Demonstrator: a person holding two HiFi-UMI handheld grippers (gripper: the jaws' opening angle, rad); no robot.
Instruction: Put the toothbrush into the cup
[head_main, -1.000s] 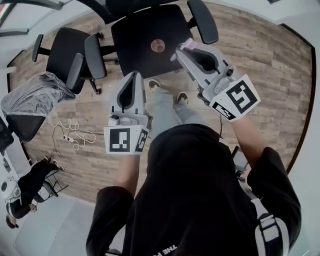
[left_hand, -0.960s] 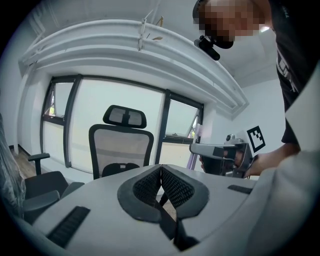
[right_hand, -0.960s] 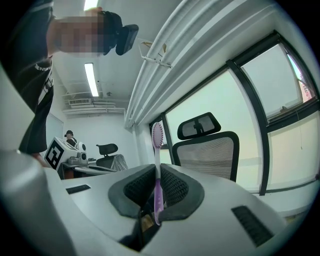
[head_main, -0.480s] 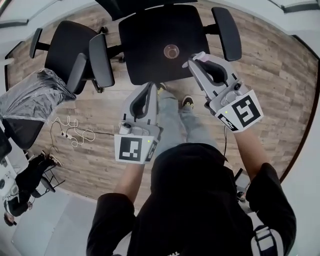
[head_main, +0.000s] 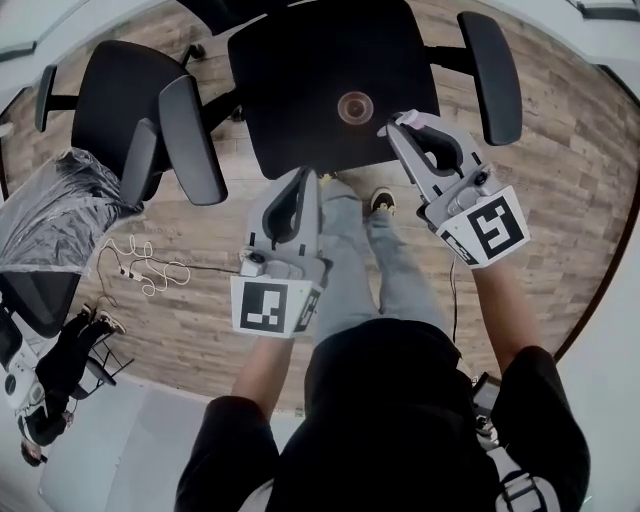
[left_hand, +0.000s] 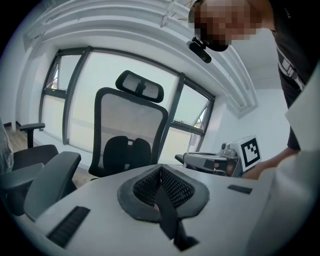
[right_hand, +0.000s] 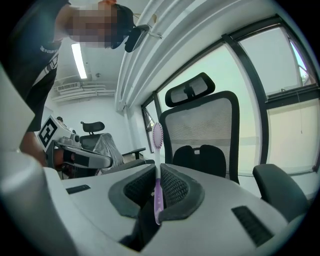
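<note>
A pink-purple toothbrush (right_hand: 157, 165) stands upright between the jaws of my right gripper (right_hand: 157, 172), which is shut on it; its bristled head (right_hand: 158, 135) pokes up above the jaws. In the head view the right gripper (head_main: 405, 125) sits just right of a small clear brownish cup (head_main: 355, 105) standing on the black chair seat (head_main: 300, 80). A pink bit of the toothbrush (head_main: 413, 119) shows at the jaw tips. My left gripper (head_main: 303, 180) hangs lower left of the cup with its jaws together and nothing in them; in its own view the left gripper (left_hand: 160, 172) is shut.
A second black office chair (head_main: 130, 110) stands to the left, with a grey plastic-covered chair (head_main: 60, 195) beyond it. The black seat's armrest (head_main: 490, 65) lies right of my right gripper. A white cable (head_main: 140, 270) lies on the wood floor. The person's legs and shoes (head_main: 382, 203) are below.
The cup and chair seat have slid right and closer in the head view. Both grippers have moved forward, the right one with the toothbrush now beside the cup.
</note>
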